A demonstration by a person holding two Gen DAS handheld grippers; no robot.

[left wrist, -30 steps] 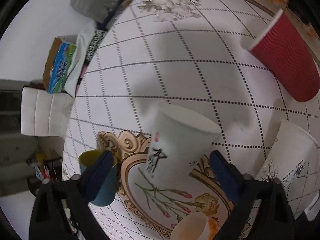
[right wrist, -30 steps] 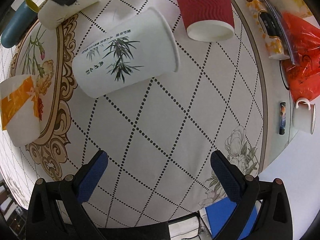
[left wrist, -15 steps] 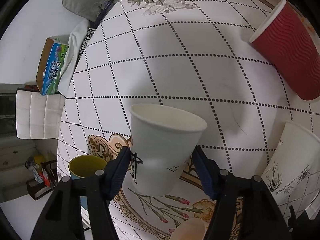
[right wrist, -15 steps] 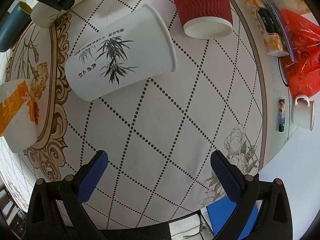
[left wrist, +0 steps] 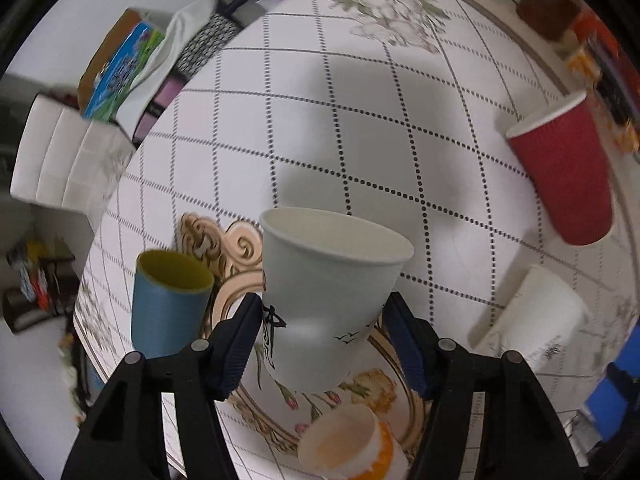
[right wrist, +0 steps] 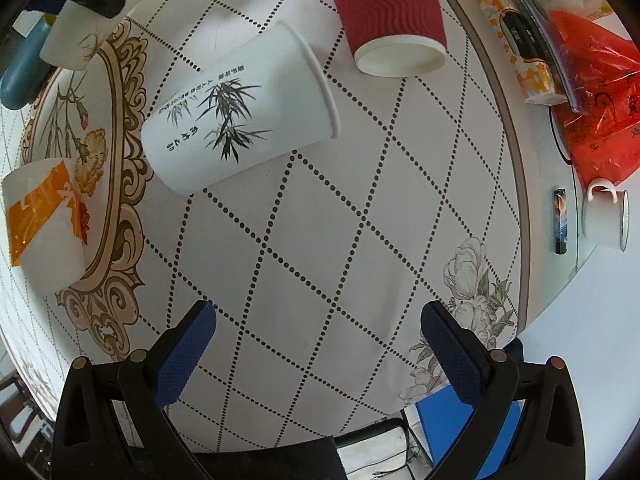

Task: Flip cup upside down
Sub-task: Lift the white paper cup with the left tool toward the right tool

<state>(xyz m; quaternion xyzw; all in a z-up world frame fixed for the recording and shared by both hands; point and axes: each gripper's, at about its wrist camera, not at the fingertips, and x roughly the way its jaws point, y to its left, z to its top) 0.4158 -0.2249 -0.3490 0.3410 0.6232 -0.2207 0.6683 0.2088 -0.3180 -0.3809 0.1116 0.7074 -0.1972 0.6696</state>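
My left gripper (left wrist: pixel 324 342) is shut on a white paper cup with black calligraphy (left wrist: pixel 326 300). The cup is mouth up and held above the table. It also shows at the top left of the right wrist view (right wrist: pixel 86 24), under the left gripper's black body. My right gripper (right wrist: pixel 318 342) is open and empty above the dotted tablecloth (right wrist: pixel 320 240).
A blue cup with yellow inside (left wrist: pixel 168 304) stands left of the held cup. A red ribbed cup (left wrist: pixel 568 176), a white bamboo-print cup (right wrist: pixel 240 112) and an orange-and-white cup (right wrist: pixel 44 224) stand mouth down. A mug (right wrist: pixel 604 216), red bag (right wrist: pixel 596 92) and tissue box (left wrist: pixel 116 68) lie at the edges.
My left gripper closed on the calligraphy cup and lifted it off the table. My right gripper stayed open and almost still.
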